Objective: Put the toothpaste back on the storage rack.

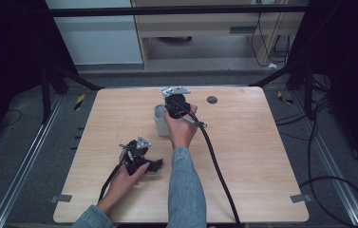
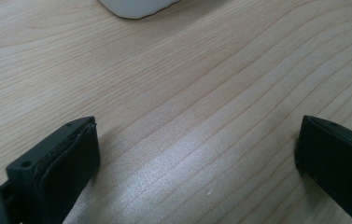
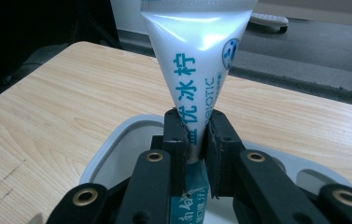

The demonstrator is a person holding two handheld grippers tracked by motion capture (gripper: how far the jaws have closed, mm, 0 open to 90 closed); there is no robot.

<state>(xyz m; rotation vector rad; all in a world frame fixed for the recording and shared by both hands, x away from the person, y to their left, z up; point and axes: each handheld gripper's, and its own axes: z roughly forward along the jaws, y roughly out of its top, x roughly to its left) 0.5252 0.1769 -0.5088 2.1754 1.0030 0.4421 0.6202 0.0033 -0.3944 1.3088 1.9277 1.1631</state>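
A white toothpaste tube (image 3: pixel 197 60) with blue lettering stands upright, its lower part clamped between the jaws of my right gripper (image 3: pixel 197 135). It hangs over the mouth of a white cup (image 3: pixel 113 144). In the high view my right gripper (image 1: pixel 174 107) is at the cup (image 1: pixel 159 121) near the table's far middle. My left gripper (image 1: pixel 155 165) lies low on the wooden table (image 1: pixel 243 156) at the front left. Its jaws are wide apart (image 2: pixel 197 144) with bare wood between them. The cup's base (image 2: pixel 136 7) shows at the top edge of the left gripper view.
A dark round disc (image 1: pixel 211 99) lies on the table to the right of the cup. A thick black cable (image 1: pixel 219 171) trails from the right gripper to the front edge. Grey tape tabs mark the front corners. Dark frame legs stand behind the table.
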